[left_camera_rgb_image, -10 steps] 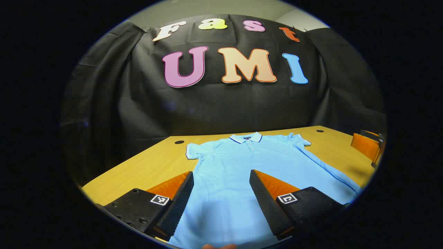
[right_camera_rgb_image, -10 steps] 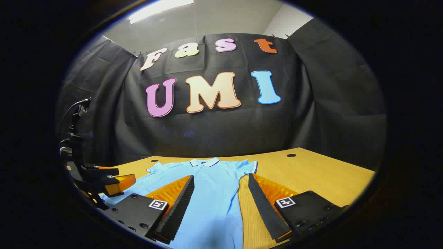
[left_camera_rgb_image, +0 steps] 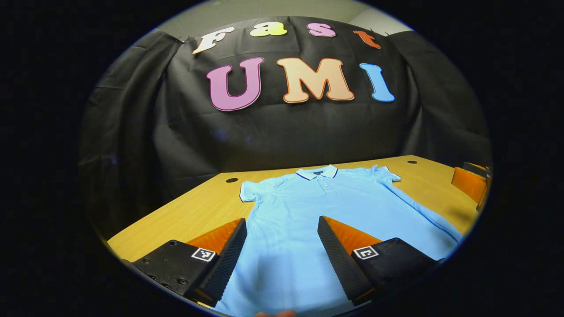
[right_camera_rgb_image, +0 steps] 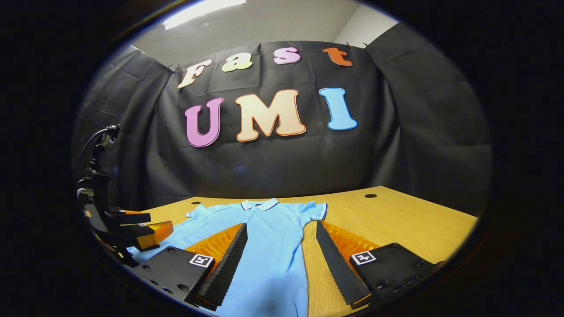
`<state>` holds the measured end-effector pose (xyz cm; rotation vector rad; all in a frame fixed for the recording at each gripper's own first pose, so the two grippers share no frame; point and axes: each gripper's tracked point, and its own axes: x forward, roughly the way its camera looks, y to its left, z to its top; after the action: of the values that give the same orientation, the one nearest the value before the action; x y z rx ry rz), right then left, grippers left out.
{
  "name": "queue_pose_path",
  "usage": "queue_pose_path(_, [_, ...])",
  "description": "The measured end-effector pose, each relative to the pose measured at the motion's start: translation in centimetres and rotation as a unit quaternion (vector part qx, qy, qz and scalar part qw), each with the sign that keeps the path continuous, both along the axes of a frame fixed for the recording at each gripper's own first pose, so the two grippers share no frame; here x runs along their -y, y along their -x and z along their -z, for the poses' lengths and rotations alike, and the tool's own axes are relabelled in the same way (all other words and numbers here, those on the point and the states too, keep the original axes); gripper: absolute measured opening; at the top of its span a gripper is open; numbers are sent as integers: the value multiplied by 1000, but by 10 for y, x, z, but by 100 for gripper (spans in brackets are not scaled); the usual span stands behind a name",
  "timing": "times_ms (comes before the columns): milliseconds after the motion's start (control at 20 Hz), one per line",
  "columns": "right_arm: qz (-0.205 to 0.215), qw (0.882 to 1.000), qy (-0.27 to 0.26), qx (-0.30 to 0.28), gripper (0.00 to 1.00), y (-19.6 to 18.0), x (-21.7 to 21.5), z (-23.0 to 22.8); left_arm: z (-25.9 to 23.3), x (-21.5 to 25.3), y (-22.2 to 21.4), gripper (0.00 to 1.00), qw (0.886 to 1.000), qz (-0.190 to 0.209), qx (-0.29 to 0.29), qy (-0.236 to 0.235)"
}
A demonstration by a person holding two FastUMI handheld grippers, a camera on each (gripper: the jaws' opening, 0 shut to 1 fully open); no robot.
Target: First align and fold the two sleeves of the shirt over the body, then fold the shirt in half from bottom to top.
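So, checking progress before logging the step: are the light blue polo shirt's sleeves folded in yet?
Not yet: the light blue polo shirt lies spread flat on the wooden table, both short sleeves out sideways.

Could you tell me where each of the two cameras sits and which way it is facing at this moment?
Left gripper view: rides on the left gripper, above the hem end of the blue shirt, looking up its length to the collar and the booth wall; its own open fingers frame the cloth.
Right gripper view: rides on the right gripper, over the shirt's right edge, facing the same wall; open fingers straddle shirt and table.
Both share the shirt, the table and the wall; each sees the other gripper at its edge.
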<state>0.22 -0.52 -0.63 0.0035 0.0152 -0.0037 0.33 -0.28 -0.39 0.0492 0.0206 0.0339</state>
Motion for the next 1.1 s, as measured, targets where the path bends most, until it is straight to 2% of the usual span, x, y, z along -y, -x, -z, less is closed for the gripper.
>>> queue_pose_path(350, [-5, 1000, -8, -6, 97, 0, 2, -2, -5, -3, 3, 97, 1000, 0, 17, 8])
queue_pose_path(600, [-27, 999, -25, -21, 97, -13, 3, -28, -8, -8, 5, 97, 999, 0, 28, 29])
queue_pose_path(900, [-28, 997, -5, -67, 97, -75, 27, -54, -4, -21, 4, 97, 993, 18, 22, 111])
queue_pose_path(1100, [-14, 993, 12, -114, 97, -135, 51, -49, -5, -16, 4, 98, 993, 26, 24, 111])
